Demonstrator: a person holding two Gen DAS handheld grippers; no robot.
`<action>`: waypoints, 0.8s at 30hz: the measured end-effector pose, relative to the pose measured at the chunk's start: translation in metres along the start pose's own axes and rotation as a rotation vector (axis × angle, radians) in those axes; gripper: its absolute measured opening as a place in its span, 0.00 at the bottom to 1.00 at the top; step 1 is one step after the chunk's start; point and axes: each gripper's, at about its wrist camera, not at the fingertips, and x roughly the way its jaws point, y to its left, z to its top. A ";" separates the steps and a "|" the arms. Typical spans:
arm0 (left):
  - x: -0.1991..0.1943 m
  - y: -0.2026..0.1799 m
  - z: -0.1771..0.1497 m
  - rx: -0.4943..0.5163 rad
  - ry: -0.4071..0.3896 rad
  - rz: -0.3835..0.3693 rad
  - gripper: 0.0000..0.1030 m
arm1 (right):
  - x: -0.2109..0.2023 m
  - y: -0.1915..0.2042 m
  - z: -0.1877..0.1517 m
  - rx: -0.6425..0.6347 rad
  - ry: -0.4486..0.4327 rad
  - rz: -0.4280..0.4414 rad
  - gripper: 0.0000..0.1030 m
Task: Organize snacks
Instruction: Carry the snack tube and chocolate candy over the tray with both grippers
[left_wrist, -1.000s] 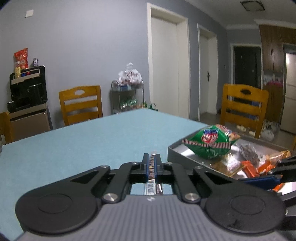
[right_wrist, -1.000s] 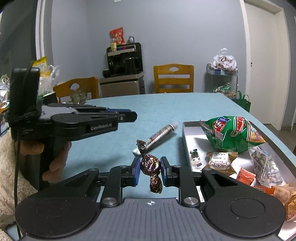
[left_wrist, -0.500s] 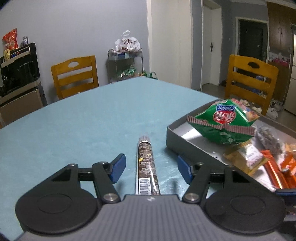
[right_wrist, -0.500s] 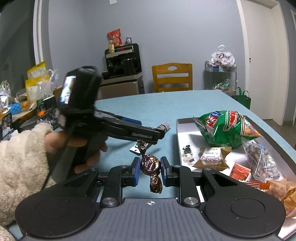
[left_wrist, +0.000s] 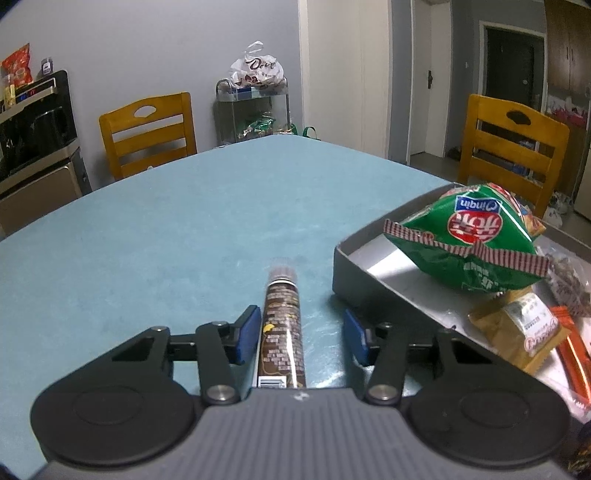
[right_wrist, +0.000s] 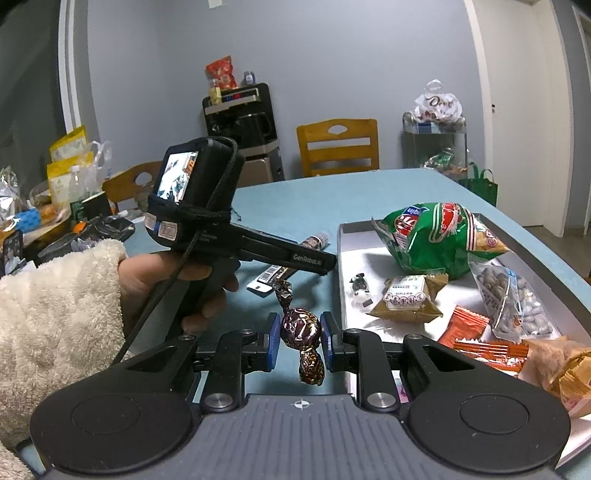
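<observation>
My left gripper (left_wrist: 301, 338) is open, its blue pads on either side of a long brown snack tube (left_wrist: 282, 325) lying on the teal table. The tube rests close to the left pad. My right gripper (right_wrist: 299, 338) is shut on a brown foil-wrapped candy (right_wrist: 300, 328), held above the table beside the grey tray (right_wrist: 345, 258). The left gripper (right_wrist: 325, 264) also shows in the right wrist view, over the tube (right_wrist: 314, 242). The tray (left_wrist: 354, 280) holds a green chip bag (left_wrist: 469, 240), nuts and small packets.
In the tray lie a gold packet (right_wrist: 406, 295), orange sachets (right_wrist: 467, 325) and a nut bag (right_wrist: 513, 295). Wooden chairs (left_wrist: 147, 133) stand round the table. A coffee machine (right_wrist: 240, 118) and a wire cart (right_wrist: 434, 144) stand at the wall. Clutter lies at the far left (right_wrist: 55, 206).
My left gripper has opened and lowered over the tube, so the tube now lies between its pads. My right gripper has kept its hold on the candy and shifted slightly toward the tray.
</observation>
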 end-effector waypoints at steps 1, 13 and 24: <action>0.001 0.001 0.000 -0.009 0.000 -0.001 0.42 | 0.000 0.000 0.000 0.001 0.001 0.000 0.24; -0.007 0.016 0.001 -0.060 -0.005 0.008 0.20 | -0.008 0.001 0.002 0.002 -0.027 -0.002 0.24; -0.061 0.026 0.009 -0.115 -0.129 -0.041 0.20 | -0.018 -0.004 0.009 0.016 -0.080 -0.041 0.24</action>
